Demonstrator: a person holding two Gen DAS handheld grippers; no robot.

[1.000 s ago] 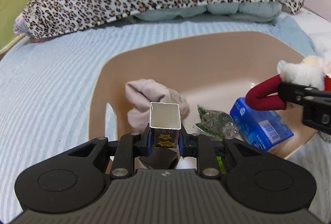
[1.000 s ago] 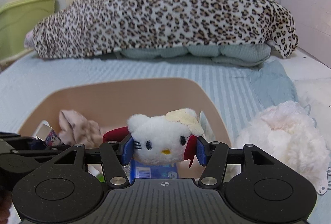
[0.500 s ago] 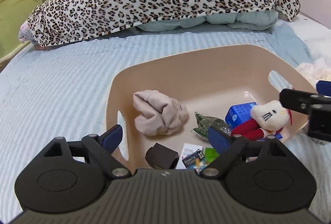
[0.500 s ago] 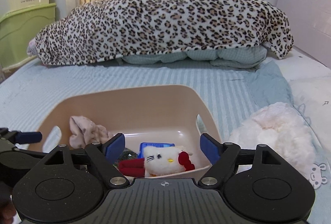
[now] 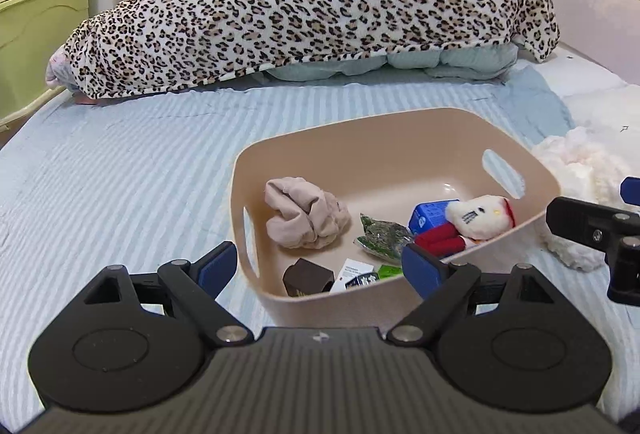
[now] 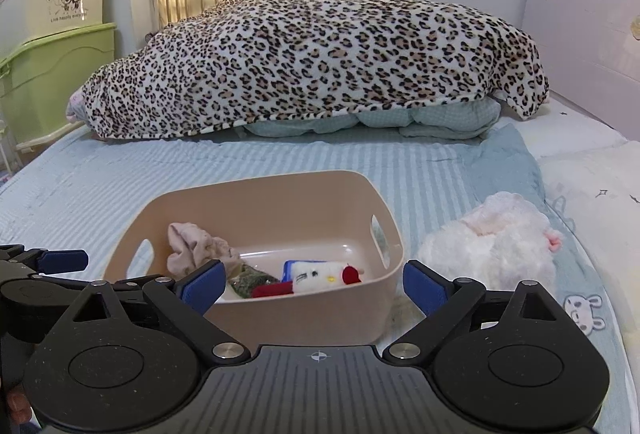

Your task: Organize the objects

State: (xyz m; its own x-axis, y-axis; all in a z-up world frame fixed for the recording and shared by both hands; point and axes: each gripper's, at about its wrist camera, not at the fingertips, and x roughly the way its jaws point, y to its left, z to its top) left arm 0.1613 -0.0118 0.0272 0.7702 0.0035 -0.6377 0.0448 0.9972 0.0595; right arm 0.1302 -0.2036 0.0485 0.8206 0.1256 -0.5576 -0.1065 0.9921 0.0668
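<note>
A beige plastic basket (image 5: 400,137) (image 6: 256,189) stands on the striped bed. Inside lie a crumpled pink cloth (image 5: 304,213) (image 6: 196,246), a green foil packet (image 5: 382,236), a blue box (image 5: 430,213), a white kitten plush with red limbs (image 5: 476,215) (image 6: 320,274), a dark brown carton (image 5: 306,280) and small cards (image 5: 356,274). My left gripper (image 5: 320,266) is open and empty, held back over the basket's near rim. My right gripper (image 6: 314,284) is open and empty, behind the basket's near wall; it also shows at the right edge of the left wrist view (image 5: 600,226).
A fluffy white plush (image 6: 492,246) (image 5: 580,169) lies on the bed right of the basket. A leopard-print blanket (image 6: 320,61) is heaped at the far end. Green and cream storage bins (image 6: 52,53) stand to the left of the bed.
Both grippers opened: the left let the dark carton fall into the basket, the right let the kitten plush fall onto the blue box. Both then drew back and up from the basket.
</note>
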